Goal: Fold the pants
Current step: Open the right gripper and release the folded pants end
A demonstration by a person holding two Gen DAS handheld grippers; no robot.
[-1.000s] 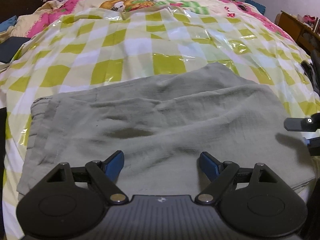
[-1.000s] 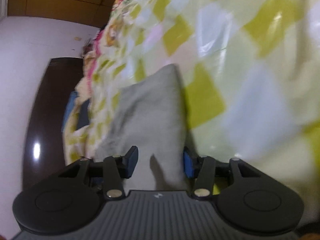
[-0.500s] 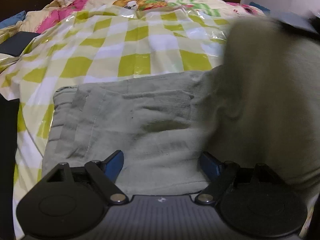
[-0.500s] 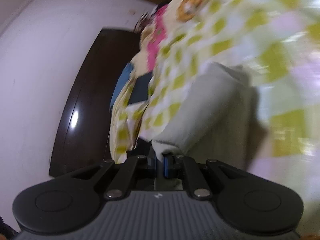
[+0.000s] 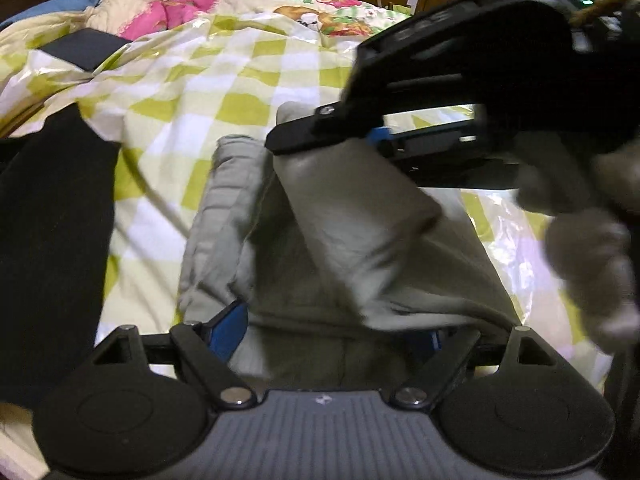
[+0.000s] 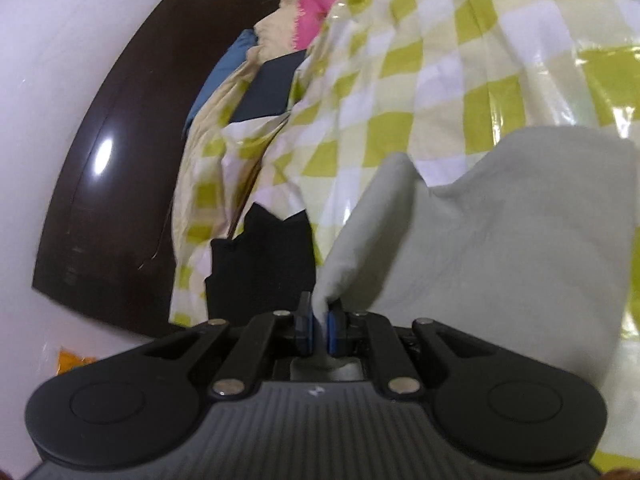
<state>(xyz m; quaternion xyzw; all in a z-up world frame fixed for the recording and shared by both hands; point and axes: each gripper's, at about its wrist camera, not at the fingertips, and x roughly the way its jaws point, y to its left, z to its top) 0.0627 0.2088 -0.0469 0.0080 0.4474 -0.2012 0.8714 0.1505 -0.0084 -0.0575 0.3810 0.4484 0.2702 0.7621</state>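
Grey pants lie on a green-and-white checked plastic sheet over a bed. My right gripper is shut on one end of the pants and holds it lifted over the rest; it also shows in the left wrist view, above the waistband end. My left gripper is open, low over the near edge of the pants, with cloth lying between its blue pads.
A black cloth lies at the left edge of the bed, also in the right wrist view. A dark flat object and pink bedding lie at the far left. A dark headboard stands beyond.
My right gripper closed on the pants' right end and carried it up and leftward over the rest. My left gripper stayed open, and the pants now lie narrower in front of it.
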